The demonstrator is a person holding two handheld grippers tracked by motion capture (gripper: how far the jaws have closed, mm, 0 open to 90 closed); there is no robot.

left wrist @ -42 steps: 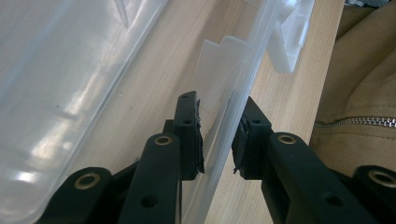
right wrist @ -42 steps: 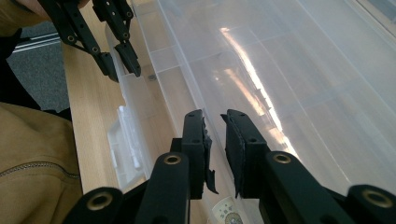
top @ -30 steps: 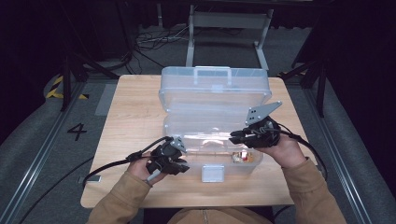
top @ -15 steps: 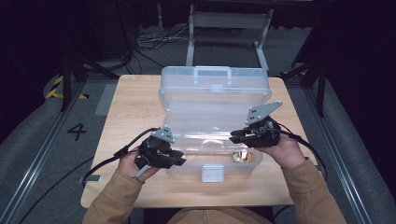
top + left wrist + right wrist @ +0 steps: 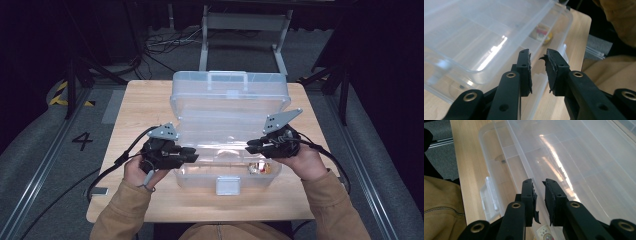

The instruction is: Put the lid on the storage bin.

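Box: a clear plastic organiser box stands open in the middle of the table, its latch side toward the person.
Lid: the lid stands tilted back from the far edge of the box, carry handle uppermost.
Inner tray: a clear divided tray lies across the box mouth; whether it is seated or partly lifted I cannot tell.
Contents: a small yellow and pink item lies in the near-right compartment of the box; what it is I cannot tell.
Latch: the white latch tab hangs loose on the box's front wall.
Left gripper: the left gripper is at the box's left end, tips at the rim, jaws slightly apart with nothing between them.
Right gripper: the right gripper is at the box's right end, tips over the rim, jaws parted by a narrow gap and gripping nothing.
Pads: the rubber pads are torn and frayed.
Risk, grip: worn pads on slick clear plastic would likely slip if either gripper pinches a thin tray edge.
Risk, tilt: lifting one end of the tray ahead of the other could jam it against the box walls.
Risk, lid: a push toward the far side of the box could knock the lid or slide the light box across the table.
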